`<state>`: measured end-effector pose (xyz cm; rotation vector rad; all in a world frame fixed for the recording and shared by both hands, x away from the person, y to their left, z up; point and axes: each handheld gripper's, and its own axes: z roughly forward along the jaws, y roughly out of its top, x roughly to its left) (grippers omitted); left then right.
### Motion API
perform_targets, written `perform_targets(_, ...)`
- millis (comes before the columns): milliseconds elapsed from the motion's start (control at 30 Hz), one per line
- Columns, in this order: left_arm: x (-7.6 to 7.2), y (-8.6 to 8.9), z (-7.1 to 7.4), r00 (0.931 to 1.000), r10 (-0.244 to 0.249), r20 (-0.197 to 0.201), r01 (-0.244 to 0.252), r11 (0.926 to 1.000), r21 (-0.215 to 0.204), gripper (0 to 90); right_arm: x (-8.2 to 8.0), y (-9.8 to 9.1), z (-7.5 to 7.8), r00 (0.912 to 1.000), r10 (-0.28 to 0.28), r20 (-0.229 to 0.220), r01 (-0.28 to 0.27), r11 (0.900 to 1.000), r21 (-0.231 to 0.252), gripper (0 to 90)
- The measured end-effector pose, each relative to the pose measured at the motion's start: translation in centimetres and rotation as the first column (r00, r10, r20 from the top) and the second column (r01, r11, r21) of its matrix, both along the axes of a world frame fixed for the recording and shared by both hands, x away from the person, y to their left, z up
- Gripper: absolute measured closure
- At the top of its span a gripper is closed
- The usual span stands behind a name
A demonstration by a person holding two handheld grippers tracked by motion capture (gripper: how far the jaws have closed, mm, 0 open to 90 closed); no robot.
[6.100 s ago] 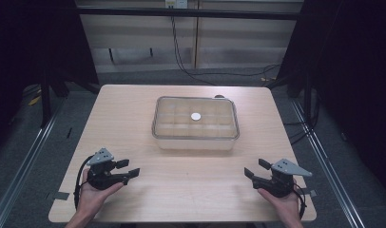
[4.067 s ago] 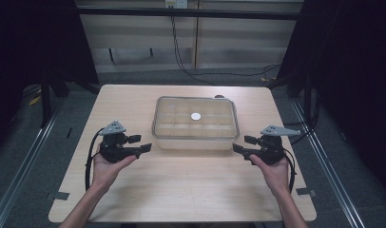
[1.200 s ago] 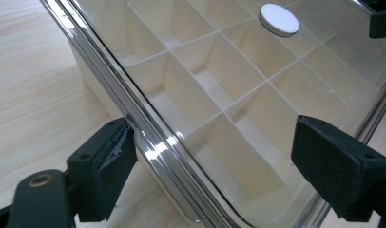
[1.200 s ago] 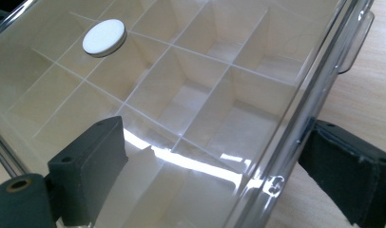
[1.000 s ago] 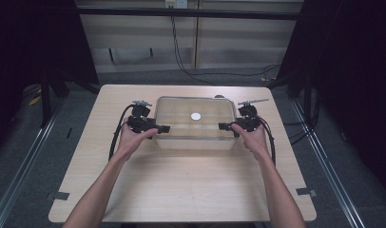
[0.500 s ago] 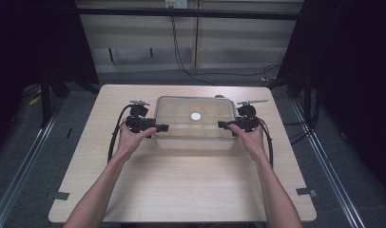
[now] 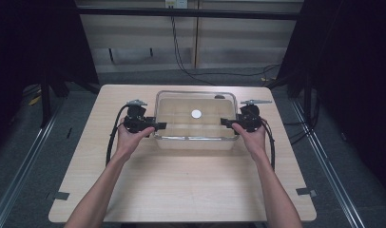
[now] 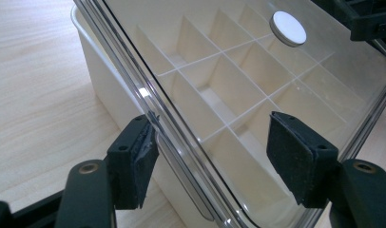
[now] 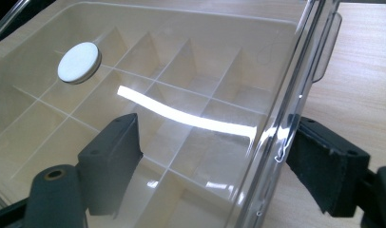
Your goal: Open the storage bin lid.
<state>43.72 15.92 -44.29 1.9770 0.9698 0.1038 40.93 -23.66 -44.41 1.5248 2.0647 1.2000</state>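
1. The clear plastic box (image 7: 196, 121) stands on the wooden table (image 7: 181, 185), toward its far half; inner walls divide it into compartments.
2. A transparent lid (image 8: 238, 95) covers the box, with a white round disc (image 7: 196, 114) at its middle.
3. The left gripper (image 7: 155, 126) sits at the box's left end. In the left gripper view its jaws straddle the lid's edge, one pad (image 8: 139, 164) just at the rim, the other standing apart above the lid. The jaws have just been closing and are not yet clamped.
4. The right gripper (image 7: 225, 122) sits at the box's right end. Its jaws likewise straddle the lid's rim with gaps showing, and have just been closing.
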Motion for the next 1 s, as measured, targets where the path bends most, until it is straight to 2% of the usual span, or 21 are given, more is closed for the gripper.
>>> perform_targets(100, -0.3, 0.3, 0.0, 0.9998, 0.003, 0.018, -0.002, 0.9999, -0.016, 37.2, -0.2, -0.2, 0.1, 0.9999, -0.006, 0.009, 0.006, 0.9998, 0.021, 23.9)
perform_targets(233, -0.5, 0.8, -0.5, 0.9995, 0.007, 0.031, -0.005, 0.9974, -0.072, 42.2, -0.4, -0.9, 0.4, 0.9996, -0.007, 0.028, 0.005, 0.9973, 0.074, 31.4)
perform_targets(367, -0.6, 0.9, -0.3, 0.9993, 0.009, 0.037, -0.007, 0.9974, -0.071, 43.1, -0.5, -1.4, 0.5, 0.9992, -0.006, 0.039, 0.003, 0.9975, 0.071, 38.2)
perform_targets(500, -1.0, 1.1, -0.1, 0.9981, 0.019, 0.059, -0.014, 0.9970, -0.076, 47.3, -0.7, -1.6, 0.6, 0.9983, -0.022, 0.053, 0.017, 0.9953, 0.095, 43.7)
perform_targets(633, -1.1, 1.4, 0.2, 0.9973, 0.021, 0.070, -0.015, 0.9961, -0.087, 51.6, -1.1, -2.0, 1.0, 0.9972, -0.016, 0.073, 0.007, 0.9932, 0.116, 49.1)
perform_targets(933, -1.5, 1.7, 0.7, 0.9958, 0.027, 0.088, -0.019, 0.9957, -0.091, 57.3, -1.9, -2.3, 1.6, 0.9950, -0.025, 0.097, 0.012, 0.9906, 0.136, 55.5)
perform_targets(1000, -1.6, 1.7, 0.9, 0.9952, 0.026, 0.095, -0.018, 0.9962, -0.085, 58.1, -2.1, -2.2, 1.9, 0.9939, -0.021, 0.109, 0.008, 0.9934, 0.114, 56.4)
